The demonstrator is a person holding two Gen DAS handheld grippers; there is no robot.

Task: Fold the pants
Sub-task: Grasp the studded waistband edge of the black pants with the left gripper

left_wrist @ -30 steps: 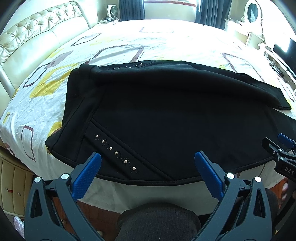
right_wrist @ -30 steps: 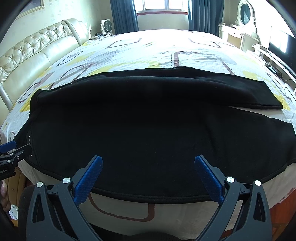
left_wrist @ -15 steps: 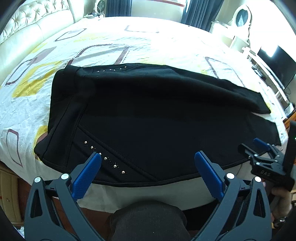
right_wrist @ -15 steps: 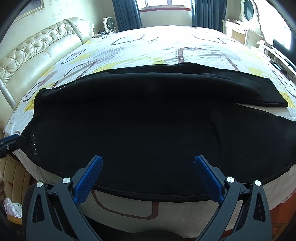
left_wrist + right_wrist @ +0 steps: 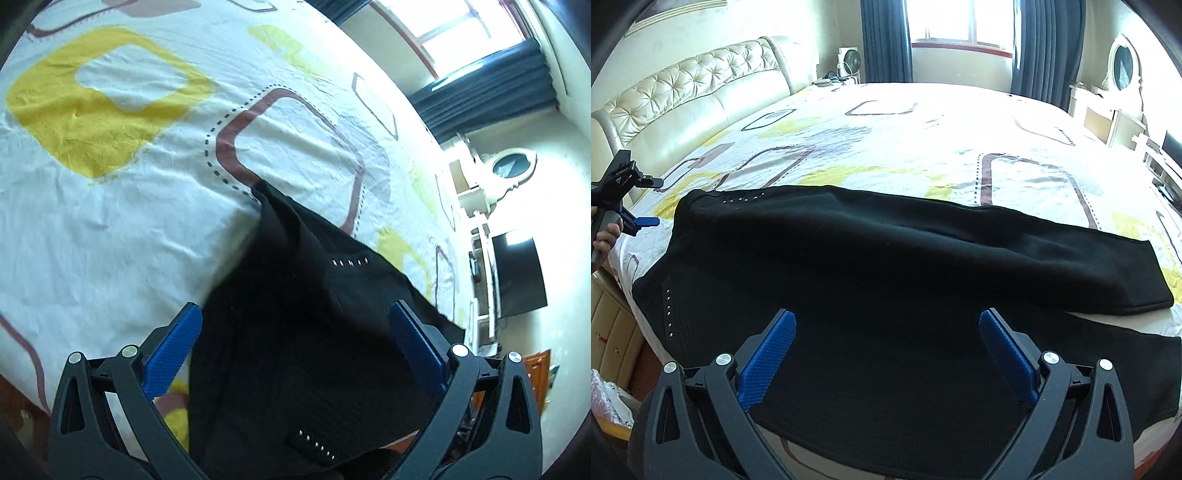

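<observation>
Right wrist view: black pants (image 5: pixel 886 280) spread on patterned bed (image 5: pixel 923 133) ahead of right gripper (image 5: pixel 886 354), jaws apart; left gripper (image 5: pixel 295 354) likewise spread; tufted headboard (image 5: pixel 694 96) far left.

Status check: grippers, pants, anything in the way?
Left gripper open, over the waist end. Right gripper open, over the middle. Pants flat on the bed, unfolded. Nothing in the way.

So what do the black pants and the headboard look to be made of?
Black pants: apparently a soft, matte knit, maybe fleece; no sheen, with small metallic studs in rows. Headboard: cream leather or faux leather, probably; it is glossy and button-tufted.
</observation>
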